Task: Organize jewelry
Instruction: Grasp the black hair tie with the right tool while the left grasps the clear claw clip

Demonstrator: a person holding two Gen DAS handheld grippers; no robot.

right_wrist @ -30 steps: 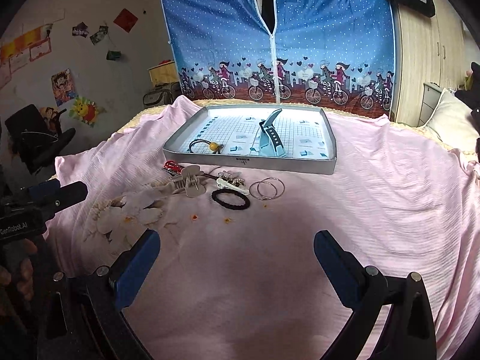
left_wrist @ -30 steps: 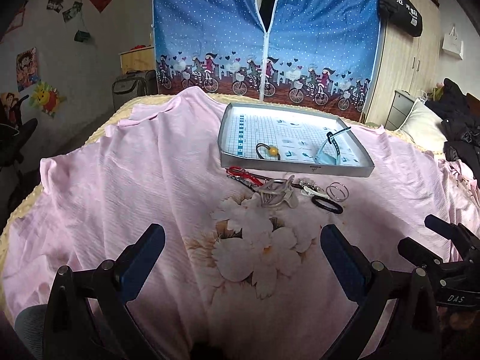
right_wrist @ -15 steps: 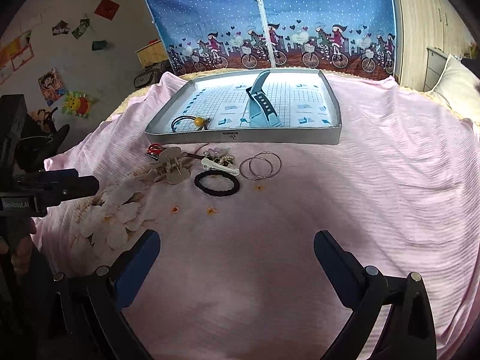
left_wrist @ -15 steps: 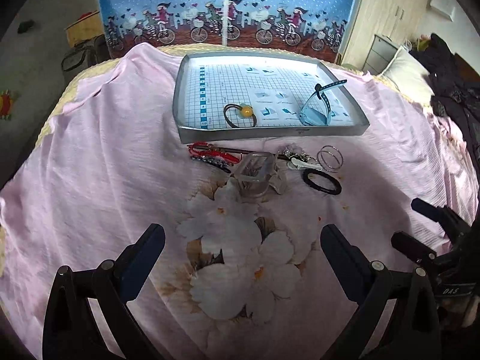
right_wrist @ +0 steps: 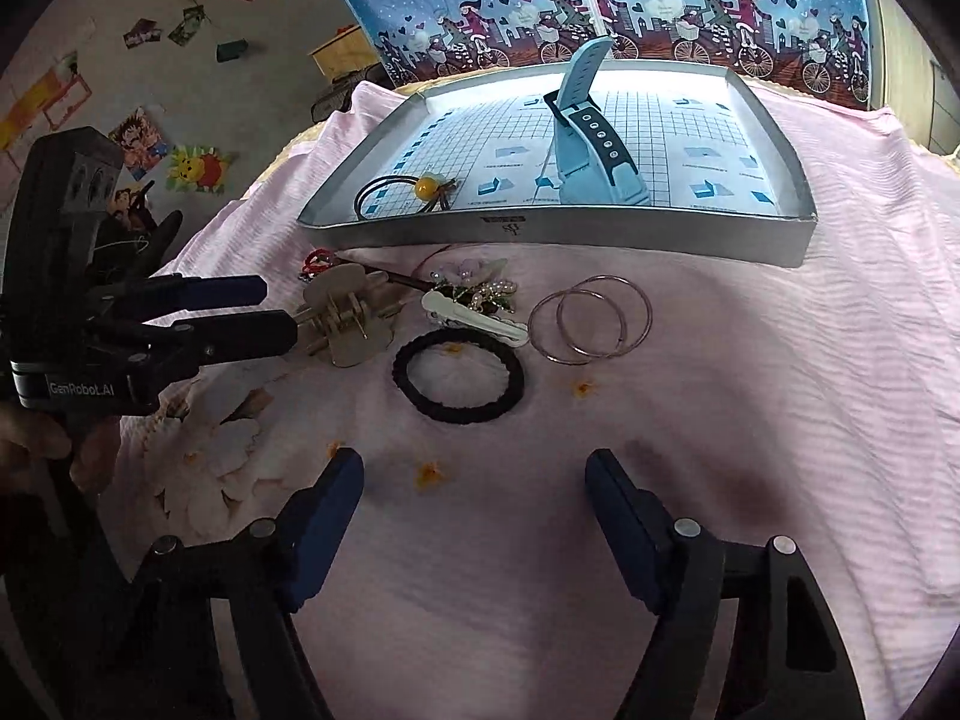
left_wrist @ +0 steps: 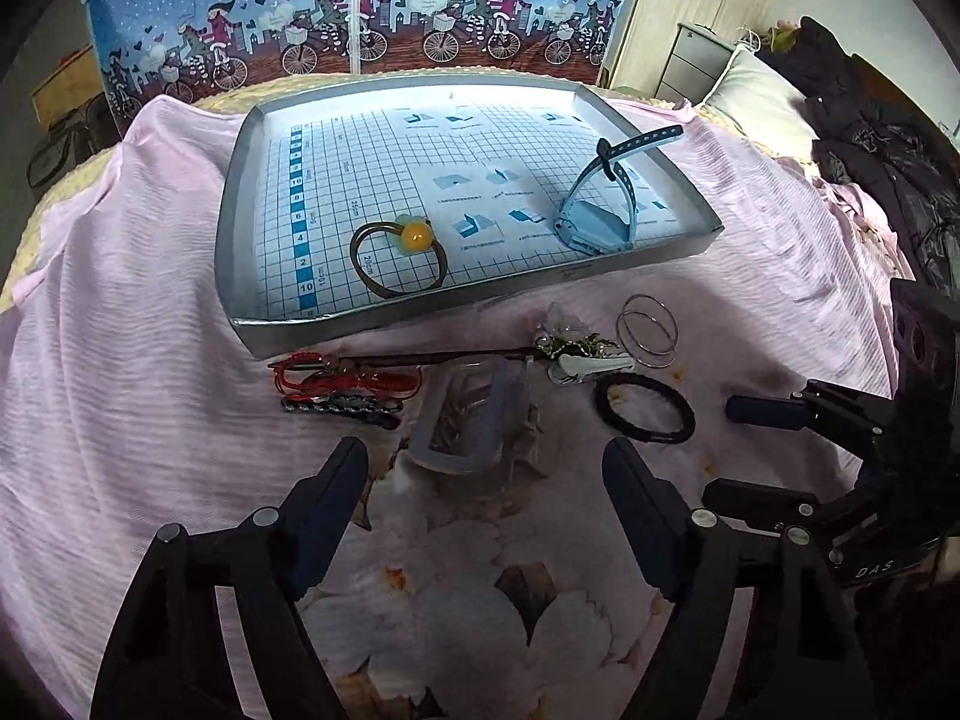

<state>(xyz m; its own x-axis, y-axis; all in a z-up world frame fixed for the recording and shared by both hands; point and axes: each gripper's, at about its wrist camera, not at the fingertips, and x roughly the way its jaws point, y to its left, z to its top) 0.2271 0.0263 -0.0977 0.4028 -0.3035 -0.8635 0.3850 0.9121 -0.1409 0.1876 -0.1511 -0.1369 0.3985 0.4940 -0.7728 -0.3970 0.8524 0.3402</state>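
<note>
Left wrist view: the left gripper (left_wrist: 483,480) is seen with its fingers spread wide and nothing held, just short of a clear hair claw (left_wrist: 465,423) lying on the pink bedsheet (left_wrist: 138,372). At 12 o'clock a silver tray (left_wrist: 237,192) with a grid-printed floor is set on the bed; inside it a brown hair tie with a yellow bead (left_wrist: 399,261) lies at the near left and a light blue watch (left_wrist: 600,210) at the near right. Between tray and gripper, a red cord bracelet (left_wrist: 336,375) and a dark chain (left_wrist: 342,405) are found at 11 o'clock, a flower hair clip (left_wrist: 582,354), thin hoop rings (left_wrist: 648,330) and a black hair tie (left_wrist: 645,408) at 1 o'clock. The right gripper (left_wrist: 729,450) is seen at 3 o'clock, its fingers apart.

Right wrist view: the right gripper (right_wrist: 474,486) is shown with fingers wide and empty above bare sheet. The black hair tie (right_wrist: 459,375) lies at 12 o'clock, the hoop rings (right_wrist: 591,318) just beyond at 1 o'clock, the flower clip (right_wrist: 474,300) touching the tie's far edge. The left gripper (right_wrist: 270,306) enters from 9 o'clock, its fingers parted beside the hair claw (right_wrist: 348,324). The tray (right_wrist: 600,234) lies beyond.
</note>
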